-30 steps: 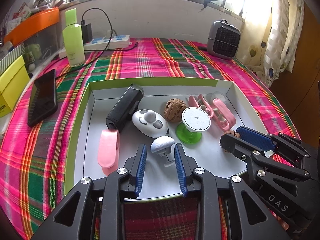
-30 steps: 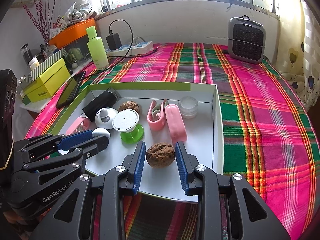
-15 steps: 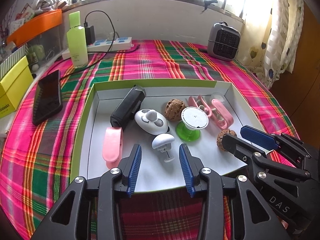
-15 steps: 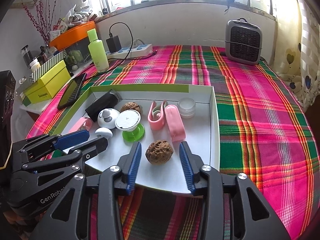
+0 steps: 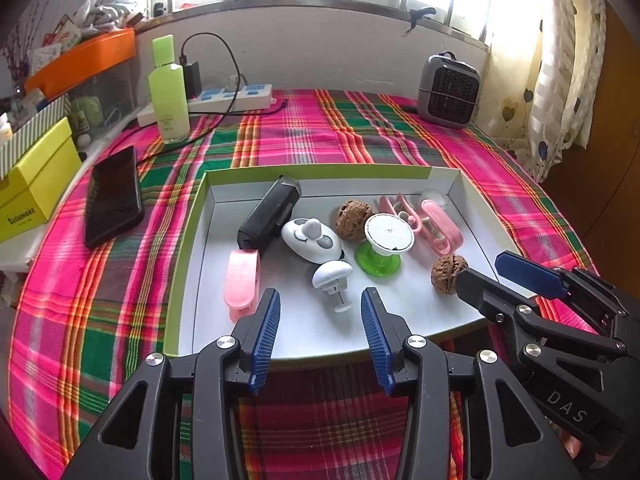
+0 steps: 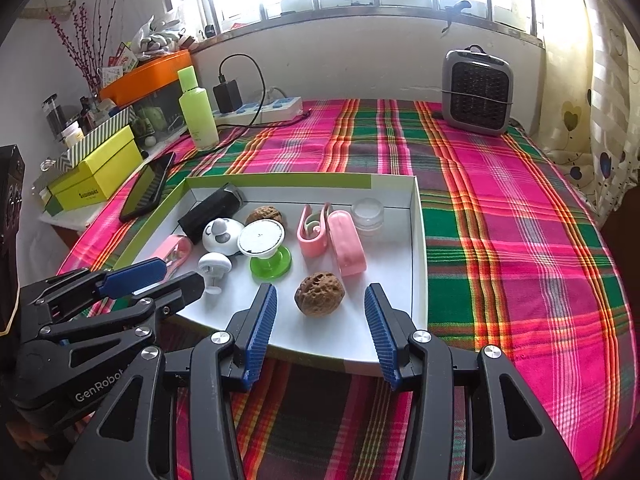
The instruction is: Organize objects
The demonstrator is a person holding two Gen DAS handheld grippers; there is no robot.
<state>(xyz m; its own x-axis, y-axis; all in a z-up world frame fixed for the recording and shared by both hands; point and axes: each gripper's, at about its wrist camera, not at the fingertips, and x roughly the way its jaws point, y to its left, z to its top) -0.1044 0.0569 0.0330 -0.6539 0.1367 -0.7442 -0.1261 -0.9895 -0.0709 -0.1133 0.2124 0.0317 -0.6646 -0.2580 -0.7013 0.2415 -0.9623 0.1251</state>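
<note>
A shallow white box with a green rim [image 5: 188, 240] [image 6: 418, 248] lies on the plaid cloth. It holds a white mushroom-shaped knob [image 5: 333, 276] [image 6: 214, 266], a walnut [image 5: 448, 272] [image 6: 319, 294], a second walnut [image 5: 352, 219], a green-and-white stand [image 5: 384, 248], a white panda-face piece [image 5: 310, 240], a black case [image 5: 268, 216], pink clips [image 5: 240, 280] [image 6: 346, 242] and a small clear jar [image 6: 367, 212]. My left gripper [image 5: 320, 312] [image 6: 160, 276] is open and empty, just short of the knob. My right gripper [image 6: 320, 308] [image 5: 500, 276] is open and empty, just short of the near walnut.
A black phone [image 5: 114, 196] lies left of the box. A green bottle [image 5: 168, 92], a power strip with charger [image 5: 232, 96], a yellow box [image 5: 36, 184] and an orange tray [image 5: 80, 60] stand at the back left. A small grey heater [image 5: 448, 90] stands at the back right.
Both grippers have opened wider and drawn back toward me. The mushroom knob and the near walnut stay lying in the box, now clear of the fingers.
</note>
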